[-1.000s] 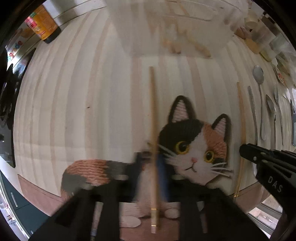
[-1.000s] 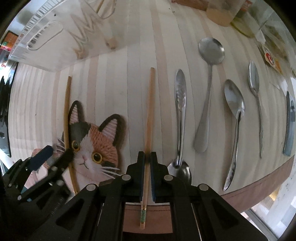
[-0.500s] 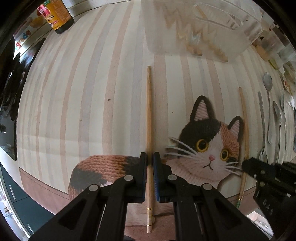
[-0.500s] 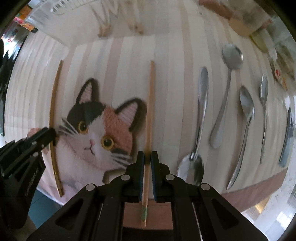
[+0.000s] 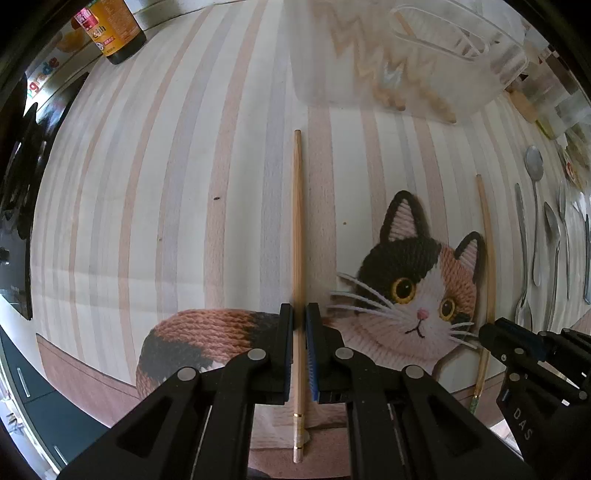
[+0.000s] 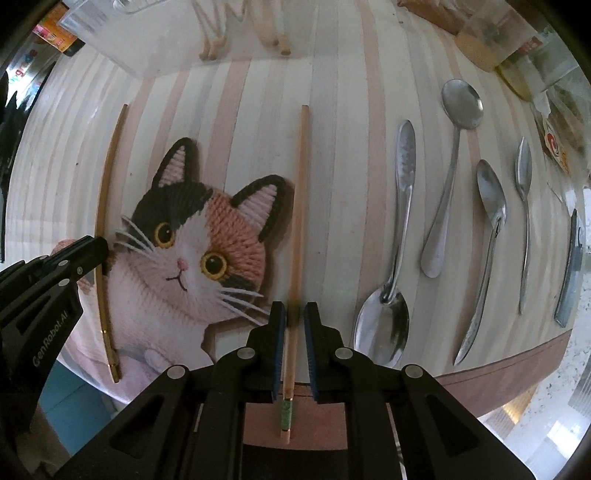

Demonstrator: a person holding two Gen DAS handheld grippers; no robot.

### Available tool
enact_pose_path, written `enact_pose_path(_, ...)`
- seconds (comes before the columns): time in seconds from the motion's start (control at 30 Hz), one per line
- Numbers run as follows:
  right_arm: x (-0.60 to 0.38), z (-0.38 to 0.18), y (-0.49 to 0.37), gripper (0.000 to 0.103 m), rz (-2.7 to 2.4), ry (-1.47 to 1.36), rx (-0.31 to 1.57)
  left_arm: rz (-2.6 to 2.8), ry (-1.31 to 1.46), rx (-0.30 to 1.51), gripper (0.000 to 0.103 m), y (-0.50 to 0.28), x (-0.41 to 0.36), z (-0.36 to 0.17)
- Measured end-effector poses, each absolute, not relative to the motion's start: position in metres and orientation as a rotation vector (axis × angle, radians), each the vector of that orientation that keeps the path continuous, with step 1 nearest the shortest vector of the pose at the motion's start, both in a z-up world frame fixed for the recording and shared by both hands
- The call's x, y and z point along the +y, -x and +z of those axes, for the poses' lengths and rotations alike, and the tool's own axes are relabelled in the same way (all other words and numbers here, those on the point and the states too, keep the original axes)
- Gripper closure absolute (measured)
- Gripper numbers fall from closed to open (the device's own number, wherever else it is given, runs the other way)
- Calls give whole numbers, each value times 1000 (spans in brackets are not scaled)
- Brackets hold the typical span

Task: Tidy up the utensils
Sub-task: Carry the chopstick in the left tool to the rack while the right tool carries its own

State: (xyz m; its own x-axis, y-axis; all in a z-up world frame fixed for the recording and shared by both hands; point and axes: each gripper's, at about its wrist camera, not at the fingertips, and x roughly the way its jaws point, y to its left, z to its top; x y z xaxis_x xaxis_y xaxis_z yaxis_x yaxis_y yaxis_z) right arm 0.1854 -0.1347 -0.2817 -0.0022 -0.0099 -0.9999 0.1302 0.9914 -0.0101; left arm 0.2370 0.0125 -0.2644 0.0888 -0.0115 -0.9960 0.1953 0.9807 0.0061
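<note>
Left gripper [image 5: 299,321]: bottom centre of its view, jaws almost fully closed, pads against both sides of the gold-banded chopstick [image 5: 297,221], gripping it near its butt end. The banded butt sticks out toward the camera past the pads; the shaft runs straight up the frame over the striped mat [image 5: 166,184]. Can't tell if it's lifted or still on the mat. Right gripper [image 6: 294,321]: bottom centre of its view, jaws a crack wider than the green-banded chopstick [image 6: 301,203] between them. A sliver of gap shows on the right side, so it isn't clamped. The green butt is nearest the camera and the shaft points up the frame. The cat print [image 6: 199,240] sits between the two chopsticks; the right one runs just along the cat's ear, the left one lies at the frame's left side of the cat in the right wrist view. Four metal spoons [image 6: 402,192] lie in a row in the right half of the right view, apart from each other, with a dark flat utensil [image 6: 570,266] at the far right edge. Far end: clear utensil holder [image 5: 406,55] at upper right of the left view, wooden stick ends visible through it. Dark bottle [image 5: 114,29] at upper left.
</note>
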Motion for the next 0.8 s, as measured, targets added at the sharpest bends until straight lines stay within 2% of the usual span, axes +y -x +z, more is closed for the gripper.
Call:
enact_pose_path(0.13,-125,-287,-192,96,-123,-123,1552,-149,-156,1468,99,-233,13,-265)
enact_pose_path(0.37,-146,-278,-188,96,-115,-189,1527,-142,-157,1402,99,-220,14,-236)
enact_pose_path(0.8,-158,-174,-188,96,-20,-223,1350,-143,-80,1188,99,-220,25,-120)
